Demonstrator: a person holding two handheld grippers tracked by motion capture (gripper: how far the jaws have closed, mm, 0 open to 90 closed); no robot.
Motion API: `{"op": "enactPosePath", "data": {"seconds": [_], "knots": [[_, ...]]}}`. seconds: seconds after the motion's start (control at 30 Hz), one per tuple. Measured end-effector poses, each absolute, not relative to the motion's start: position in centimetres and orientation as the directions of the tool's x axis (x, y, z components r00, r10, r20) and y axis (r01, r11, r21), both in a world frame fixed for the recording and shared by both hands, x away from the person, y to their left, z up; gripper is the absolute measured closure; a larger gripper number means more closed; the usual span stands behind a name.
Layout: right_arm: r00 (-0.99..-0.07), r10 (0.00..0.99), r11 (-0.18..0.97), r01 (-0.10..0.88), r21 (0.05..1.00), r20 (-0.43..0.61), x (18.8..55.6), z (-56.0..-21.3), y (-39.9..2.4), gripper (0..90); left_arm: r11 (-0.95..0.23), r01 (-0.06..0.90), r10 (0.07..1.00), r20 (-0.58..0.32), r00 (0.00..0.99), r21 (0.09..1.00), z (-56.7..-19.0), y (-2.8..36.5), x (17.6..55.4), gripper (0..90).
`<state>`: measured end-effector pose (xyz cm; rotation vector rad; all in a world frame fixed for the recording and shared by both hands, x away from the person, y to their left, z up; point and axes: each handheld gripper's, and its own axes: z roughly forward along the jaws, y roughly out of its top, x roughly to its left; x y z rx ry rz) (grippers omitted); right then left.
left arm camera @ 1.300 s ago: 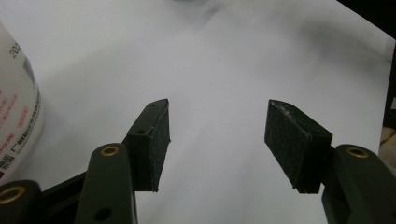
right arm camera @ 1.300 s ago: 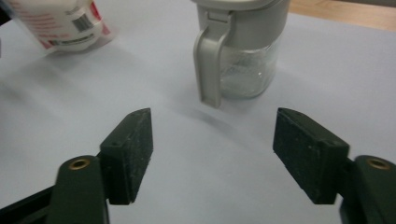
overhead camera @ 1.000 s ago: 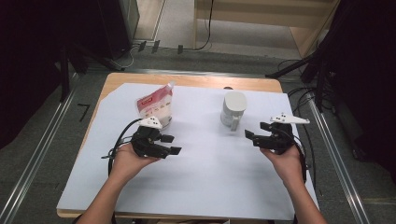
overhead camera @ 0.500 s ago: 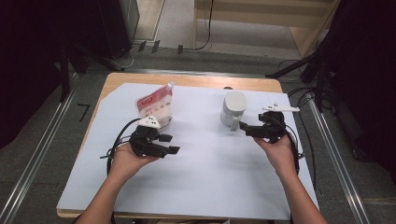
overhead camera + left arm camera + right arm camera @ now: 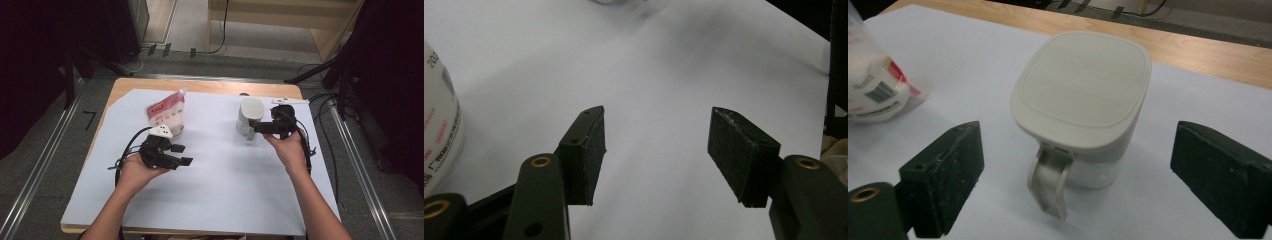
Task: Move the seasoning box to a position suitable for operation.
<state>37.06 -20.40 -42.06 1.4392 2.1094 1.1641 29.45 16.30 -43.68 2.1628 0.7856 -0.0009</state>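
Note:
A white lidded container [image 5: 248, 116] with a handle stands upright at the back right of the white sheet [image 5: 225, 190]. My right gripper [image 5: 256, 127] sits just to its right, pointing at it. In the right gripper view the container [image 5: 1083, 95] stands ahead between the widely spread jaws of the right gripper [image 5: 1078, 145], with its handle toward me and neither pad touching it. These jaws have just been opening. A red and white pouch [image 5: 166, 114] stands at the back left. In front of the pouch, my left gripper [image 5: 182, 154] is open over bare sheet, with nothing between the jaws of the left gripper [image 5: 656, 130].
The sheet covers a wooden table whose bare edge [image 5: 210, 86] shows at the back. The pouch [image 5: 436, 125] is close on the left of the left gripper's jaws. Cables and dark stands surround the table on the floor.
My right hand has moved forward and left, up to the container, and its jaws have spread wider. The left hand and gripper have stayed put.

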Motion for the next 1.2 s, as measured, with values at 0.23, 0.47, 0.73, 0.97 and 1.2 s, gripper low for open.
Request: {"op": "enactPosePath", "data": {"seconds": [0.23,0.47,0.73,0.97,1.2], "knots": [[-0.401,0.906,0.169,0.635,0.753,0.135,39.0,-42.3,-18.7,1.8,-0.464,0.538,0.541,-0.255,0.801,0.703,-43.6,16.4,29.4,41.2],[-0.334,0.925,0.098,0.672,0.734,0.182,41.0,-43.2,-17.8,1.8,-0.473,0.520,0.540,-0.232,0.809,0.712,-43.5,16.4,29.3,41.7],[-0.275,0.953,0.095,0.673,0.733,0.129,41.4,-44.6,-15.9,1.0,-0.475,0.501,0.529,-0.221,0.820,0.723,-43.3,16.2,29.1,41.9],[-0.198,0.975,0.055,0.661,0.748,0.103,41.6,-45.6,-15.0,3.8,-0.474,0.508,0.533,-0.225,0.815,0.719,-43.3,16.3,29.2,41.9],[-0.174,0.982,0.056,0.652,0.756,0.078,41.7,-46.1,-14.6,7.8,-0.471,0.501,0.539,-0.213,0.815,0.726,-43.2,16.4,29.1,42.4]]}}
